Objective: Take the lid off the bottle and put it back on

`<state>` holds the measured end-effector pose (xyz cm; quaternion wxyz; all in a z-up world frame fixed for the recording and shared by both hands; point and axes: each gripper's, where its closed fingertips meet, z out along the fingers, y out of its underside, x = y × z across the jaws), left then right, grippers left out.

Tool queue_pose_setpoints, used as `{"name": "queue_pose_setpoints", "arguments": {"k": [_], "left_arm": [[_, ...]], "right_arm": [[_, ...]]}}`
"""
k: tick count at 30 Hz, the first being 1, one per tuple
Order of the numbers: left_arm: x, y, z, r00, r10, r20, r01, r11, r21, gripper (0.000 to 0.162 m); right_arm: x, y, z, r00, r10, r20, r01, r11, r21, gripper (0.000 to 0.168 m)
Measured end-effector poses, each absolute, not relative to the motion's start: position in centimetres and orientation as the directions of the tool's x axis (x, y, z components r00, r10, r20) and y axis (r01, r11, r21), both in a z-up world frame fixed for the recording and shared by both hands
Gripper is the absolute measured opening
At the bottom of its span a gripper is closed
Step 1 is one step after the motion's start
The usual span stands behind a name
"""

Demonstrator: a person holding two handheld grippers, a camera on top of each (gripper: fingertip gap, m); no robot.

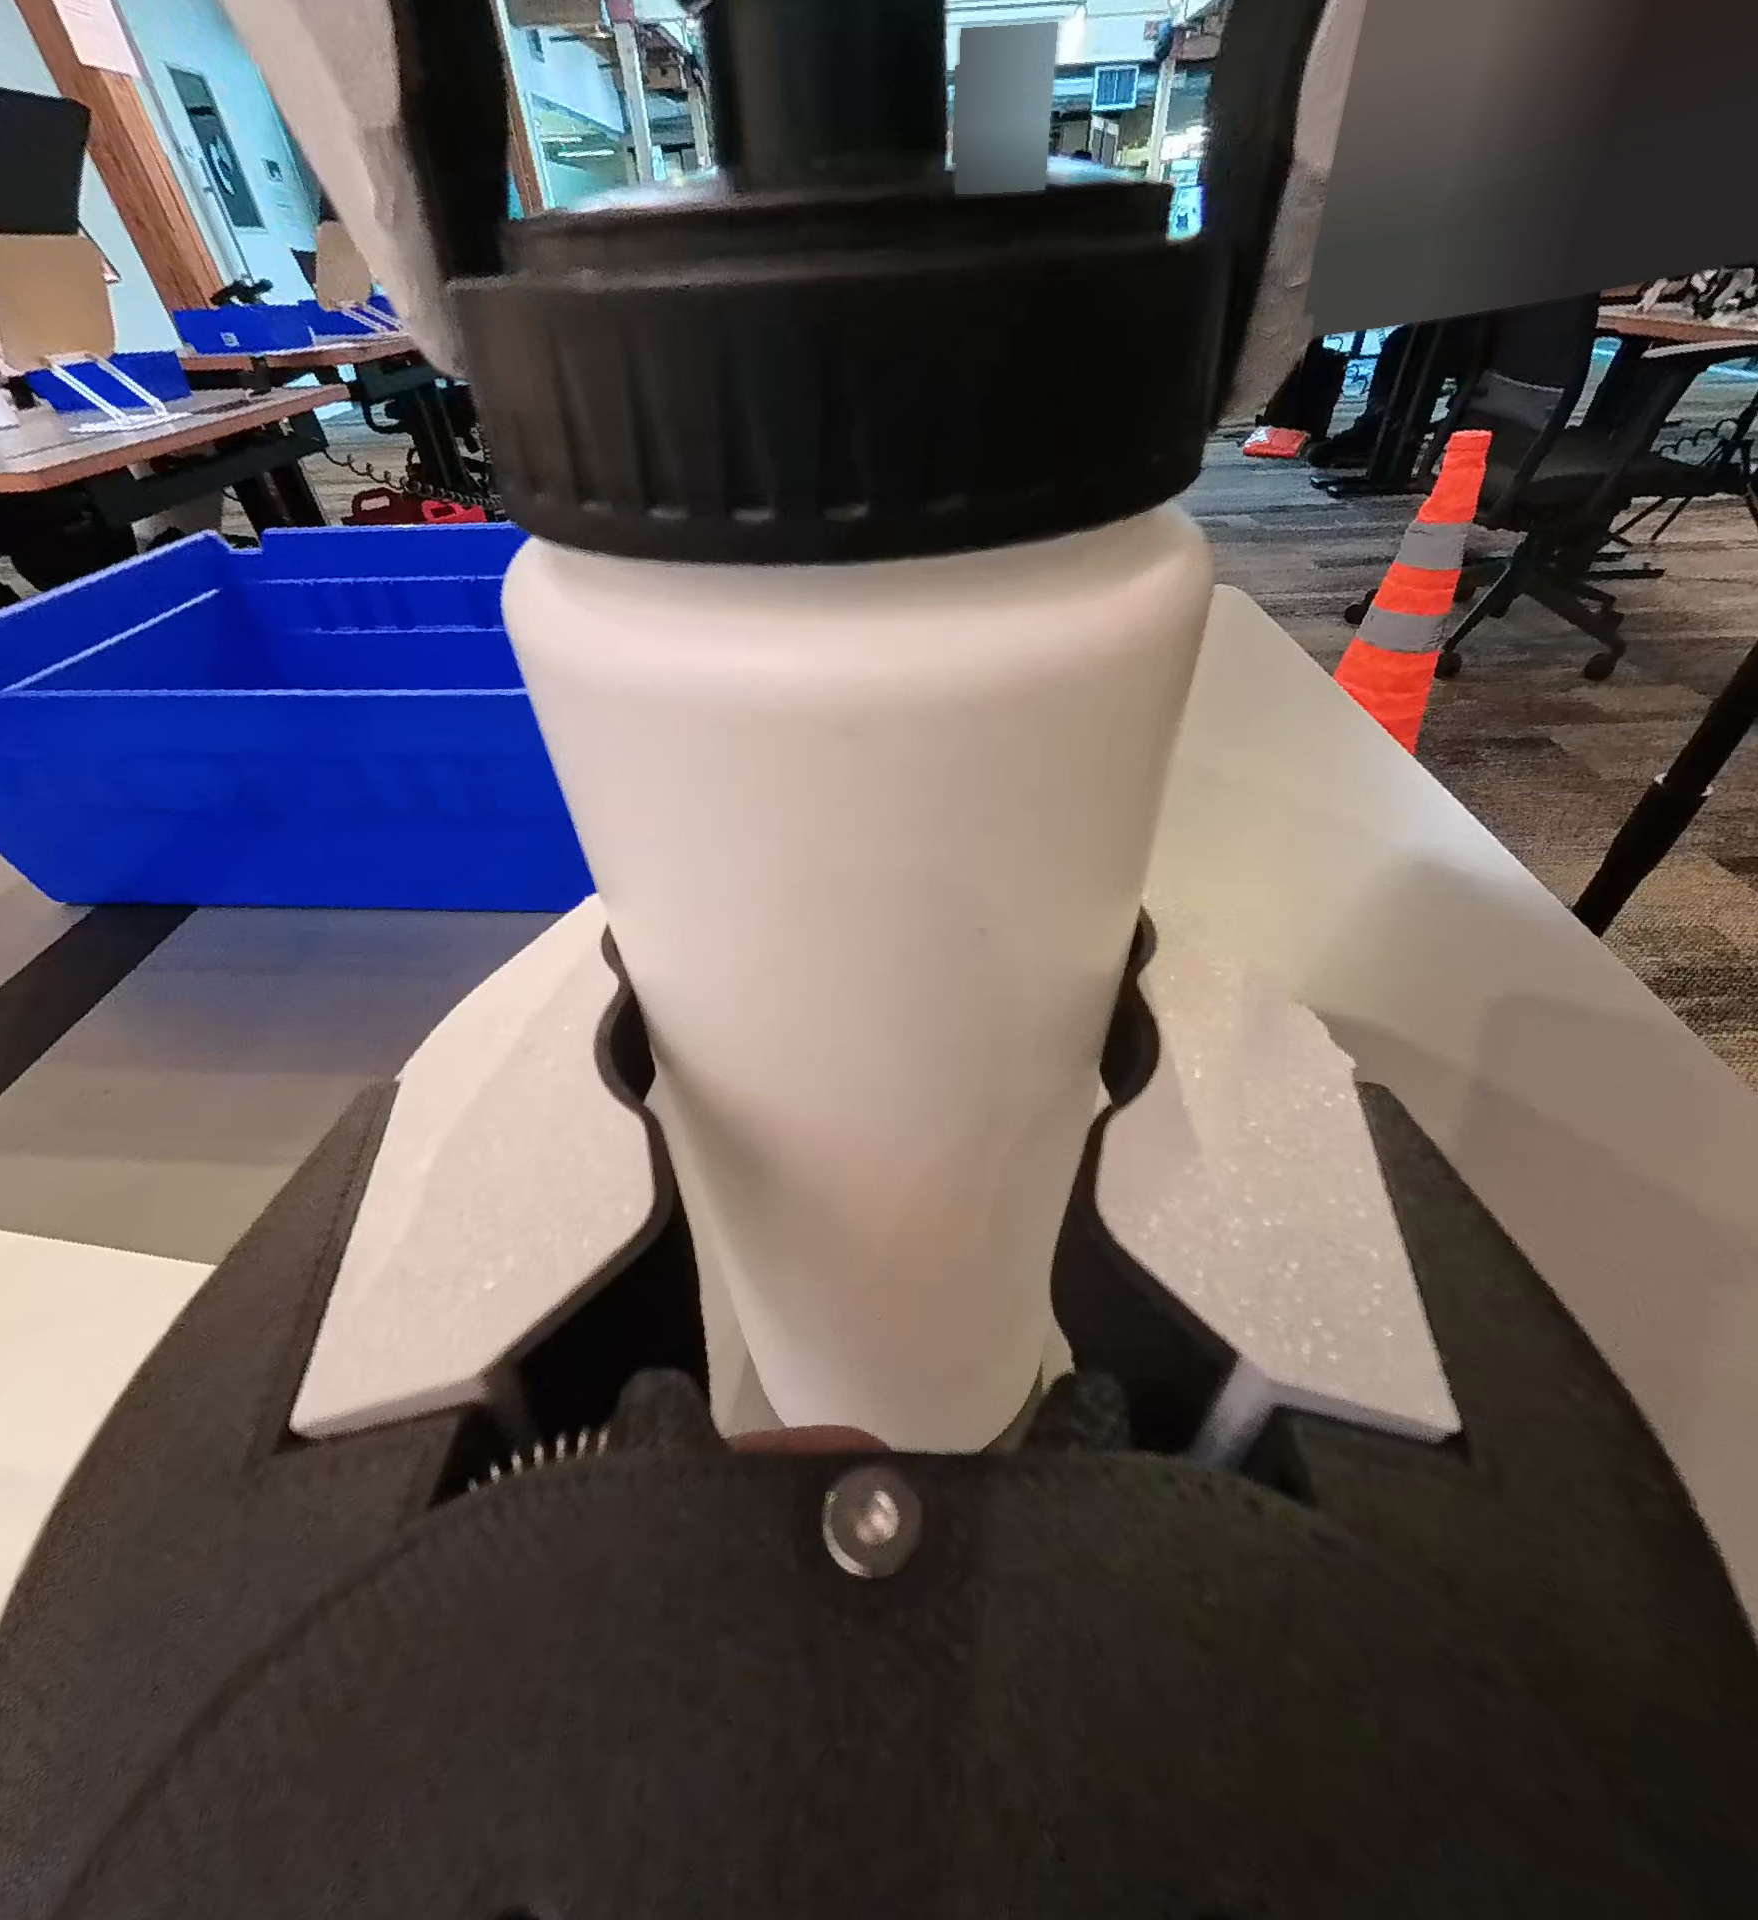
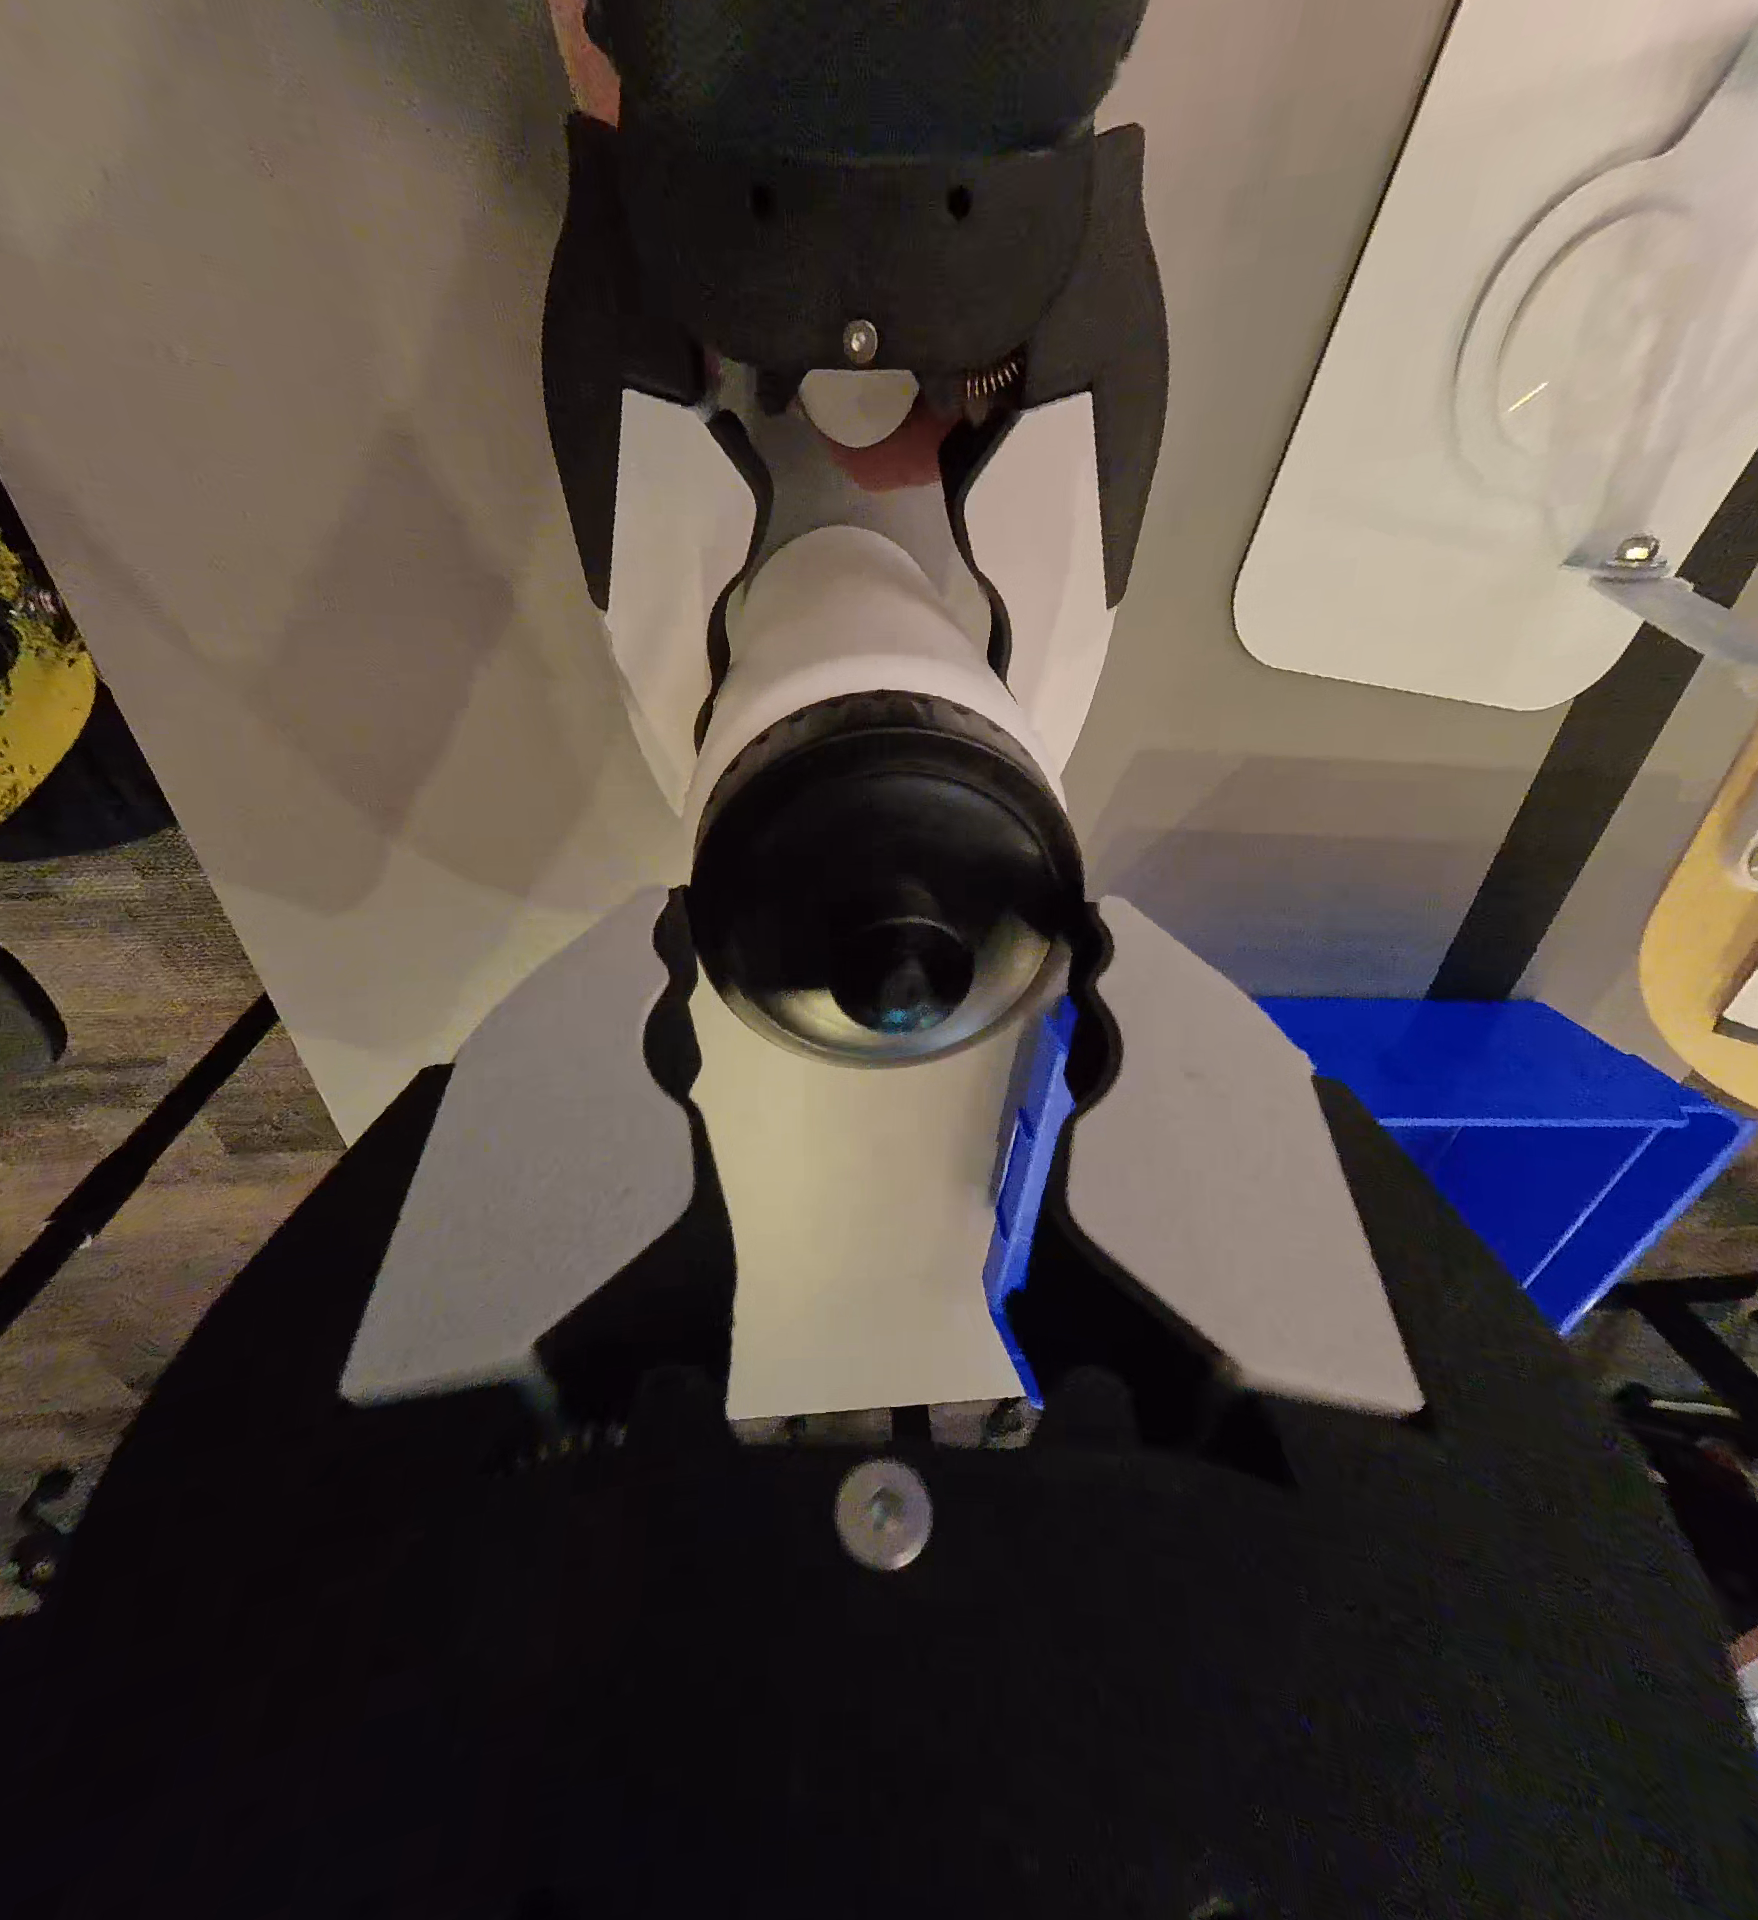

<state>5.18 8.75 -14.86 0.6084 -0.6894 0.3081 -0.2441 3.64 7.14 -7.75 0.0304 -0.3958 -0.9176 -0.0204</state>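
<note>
Beside bottle (image 1: 854,883), blue bin (image 1: 231,717) (open-topped)

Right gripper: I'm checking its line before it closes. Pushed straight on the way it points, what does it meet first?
The black lid on the white bottle, already between the right gripper fingertips; how close is hard to judge.

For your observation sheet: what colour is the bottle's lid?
Black, with a ribbed edge; the lid shows best in the left wrist view.
</note>
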Motion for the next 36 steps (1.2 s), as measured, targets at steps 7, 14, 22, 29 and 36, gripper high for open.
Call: {"name": "queue_pose_setpoints", "arguments": {"k": [7, 14, 22, 29, 36], "left_arm": [[5.04, 8.81, -14.85, 0.694, -0.719, -0.029, -0.120, -0.076, -0.990, 0.086], [5.28, 8.73, -14.88, 0.689, -0.724, -0.042, -0.131, -0.068, -0.989, 0.086], [4.95, 8.84, -14.88, 0.695, -0.719, -0.023, -0.120, -0.083, -0.989, 0.086], [5.28, 8.75, -14.90, 0.690, -0.722, -0.041, -0.135, -0.073, -0.988, 0.086], [5.15, 8.83, -14.91, 0.694, -0.720, -0.033, -0.128, -0.079, -0.989, 0.086]], "right_arm": [[3.28, 6.96, -7.77, -0.487, 0.872, 0.039, 0.873, 0.488, -0.005, 0.070], [3.55, 6.77, -7.54, -0.697, 0.714, 0.068, 0.716, 0.698, 0.008, 0.069], [3.05, 6.87, -7.60, -0.440, 0.897, 0.034, 0.897, 0.441, -0.027, 0.069], [3.42, 7.03, -7.34, -0.637, 0.764, 0.104, 0.769, 0.639, 0.010, 0.085], [3.52, 6.95, -7.30, -0.541, 0.839, 0.058, 0.840, 0.542, -0.012, 0.067]]}}
